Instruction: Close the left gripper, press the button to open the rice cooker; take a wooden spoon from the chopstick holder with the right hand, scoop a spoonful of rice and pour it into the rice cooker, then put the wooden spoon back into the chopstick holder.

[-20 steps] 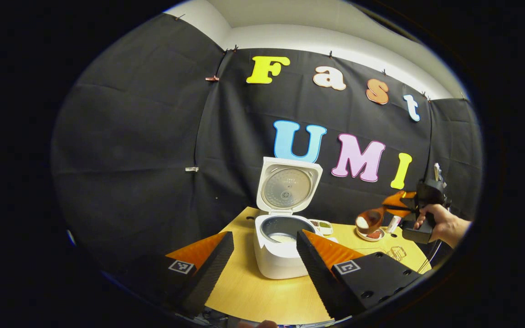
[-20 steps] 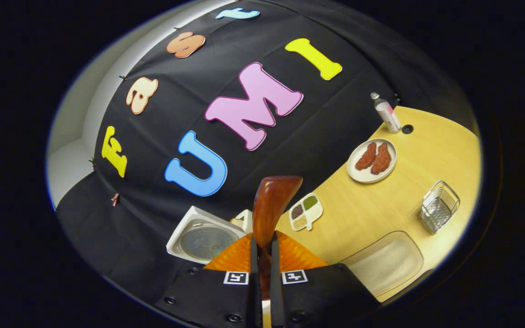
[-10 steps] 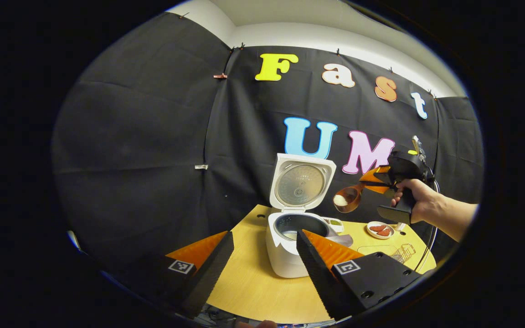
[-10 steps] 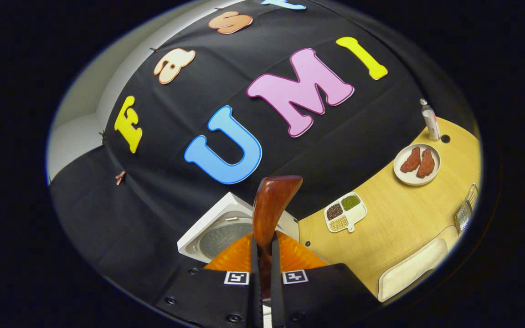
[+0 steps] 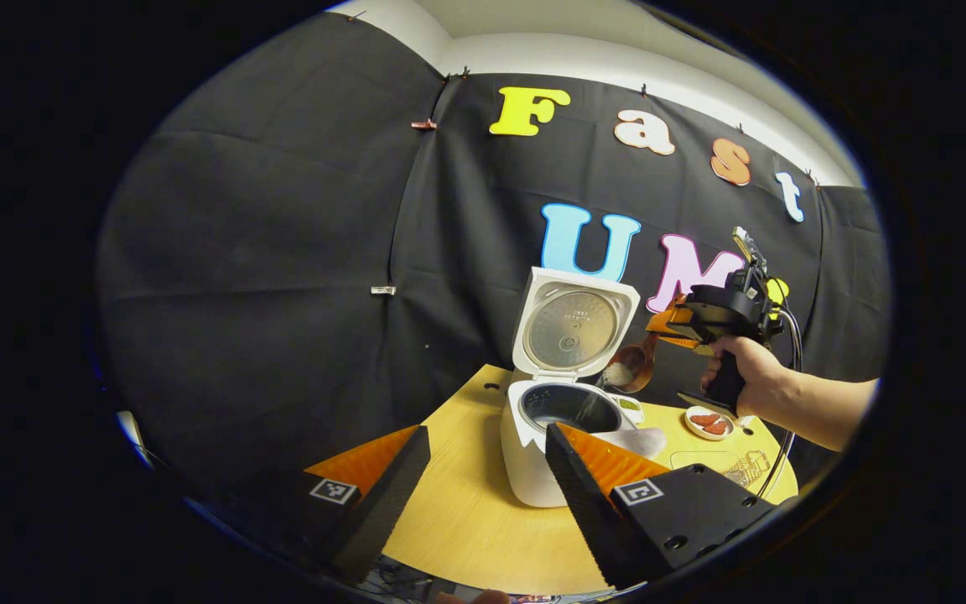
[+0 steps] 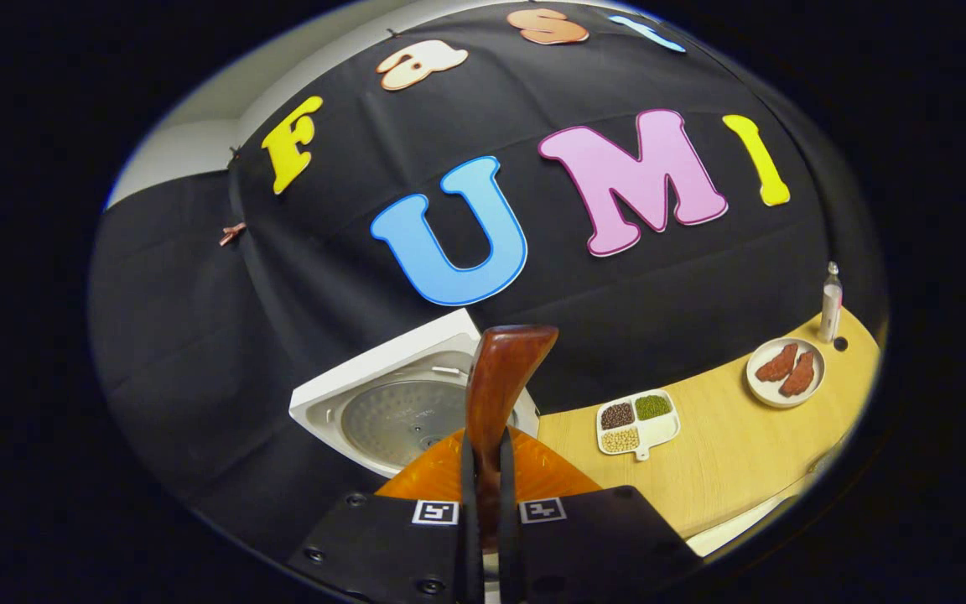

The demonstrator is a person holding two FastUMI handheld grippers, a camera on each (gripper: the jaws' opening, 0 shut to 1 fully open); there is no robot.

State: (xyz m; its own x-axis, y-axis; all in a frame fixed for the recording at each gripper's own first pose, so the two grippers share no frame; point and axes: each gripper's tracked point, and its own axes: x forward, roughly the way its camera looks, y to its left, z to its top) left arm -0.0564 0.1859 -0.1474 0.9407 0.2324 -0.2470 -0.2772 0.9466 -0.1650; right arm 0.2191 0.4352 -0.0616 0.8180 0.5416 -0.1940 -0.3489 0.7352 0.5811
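Table (image 5: 466, 528) carrying rice cooker (image 5: 533, 470), lid standing open. Right gripper (image 6: 483, 470) fingers clamping wooden spoon (image 6: 495, 386), tipping rice into pot at cooker's 1 o'clock. Left gripper (image 5: 483, 470) fingers spreading apart, holding nothing.
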